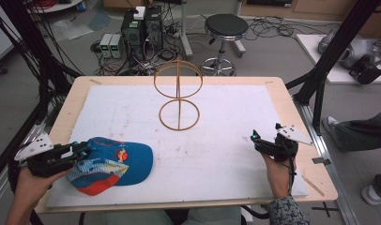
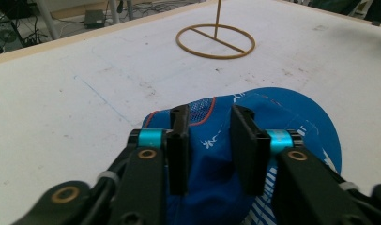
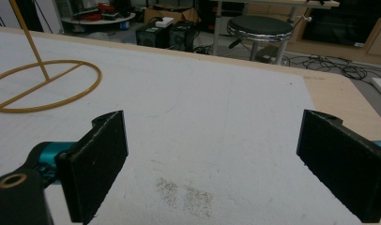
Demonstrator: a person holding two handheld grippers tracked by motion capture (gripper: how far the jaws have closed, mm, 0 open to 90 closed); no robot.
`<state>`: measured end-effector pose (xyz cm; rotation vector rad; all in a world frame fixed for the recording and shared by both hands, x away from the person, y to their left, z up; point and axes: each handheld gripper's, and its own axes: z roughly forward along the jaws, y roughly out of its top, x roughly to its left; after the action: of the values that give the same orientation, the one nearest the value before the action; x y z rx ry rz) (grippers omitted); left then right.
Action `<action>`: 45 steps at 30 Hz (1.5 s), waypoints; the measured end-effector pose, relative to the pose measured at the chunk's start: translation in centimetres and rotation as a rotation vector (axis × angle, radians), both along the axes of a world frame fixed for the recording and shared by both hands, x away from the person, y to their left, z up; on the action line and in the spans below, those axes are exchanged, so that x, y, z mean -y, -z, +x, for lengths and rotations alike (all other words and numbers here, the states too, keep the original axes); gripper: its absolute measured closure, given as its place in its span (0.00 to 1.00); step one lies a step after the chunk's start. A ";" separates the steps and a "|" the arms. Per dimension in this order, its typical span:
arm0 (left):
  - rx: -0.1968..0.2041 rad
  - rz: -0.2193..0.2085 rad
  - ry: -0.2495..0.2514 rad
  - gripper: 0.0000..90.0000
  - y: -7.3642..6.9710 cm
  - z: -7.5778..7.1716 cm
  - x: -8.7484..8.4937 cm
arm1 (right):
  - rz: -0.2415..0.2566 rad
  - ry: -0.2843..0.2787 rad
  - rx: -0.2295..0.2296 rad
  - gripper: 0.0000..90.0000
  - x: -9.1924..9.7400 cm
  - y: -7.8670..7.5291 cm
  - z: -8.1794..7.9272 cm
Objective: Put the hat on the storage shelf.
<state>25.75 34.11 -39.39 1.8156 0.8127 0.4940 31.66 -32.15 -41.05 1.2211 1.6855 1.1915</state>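
I have the left gripper point(image 2: 208, 140) pinching a fold of the blue cap point(image 2: 273, 122), cloth bunched between its jaws; I should hold firm and lift slowly. The right gripper point(image 3: 212, 154) has jaws spread over bare white mat point(image 3: 202, 108). The cap's brim below the jaws is cut off.

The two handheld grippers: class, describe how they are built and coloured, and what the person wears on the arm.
Each gripper, left gripper and right gripper, has a black body with a grey three-cornered plate on top. The jaws are flat black pads on black links with teal collars and brass-coloured rivets. A black cable trails from the right one. The right forearm has a dark patterned sleeve.
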 end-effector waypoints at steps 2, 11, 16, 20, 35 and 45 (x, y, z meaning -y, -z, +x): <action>-0.003 0.001 0.009 0.87 0.0 0.0 0.1 | 0.001 0.000 0.000 0.09 0.0 0.0 0.0; 0.028 -0.010 0.024 0.98 -0.4 0.0 0.5 | -0.002 0.000 -0.002 0.09 0.0 0.0 0.0; 0.027 -0.021 0.032 0.99 -0.7 -0.1 0.7 | -0.001 -0.002 -0.002 0.09 0.0 0.0 0.0; 0.025 -0.038 0.025 0.99 -1.3 -0.2 1.0 | 0.000 -0.002 -0.009 0.09 0.0 0.0 0.0; 0.122 -0.070 0.112 0.99 -6.1 0.2 4.7 | 0.008 -0.001 -0.012 0.09 0.1 0.0 0.0; 0.167 -0.023 0.180 0.99 -9.4 1.8 8.2 | 0.016 -0.002 -0.016 0.09 0.4 0.0 0.1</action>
<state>27.53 25.88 -29.96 1.7795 0.5337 0.5095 31.76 -32.54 -41.09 1.2421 1.6916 1.2018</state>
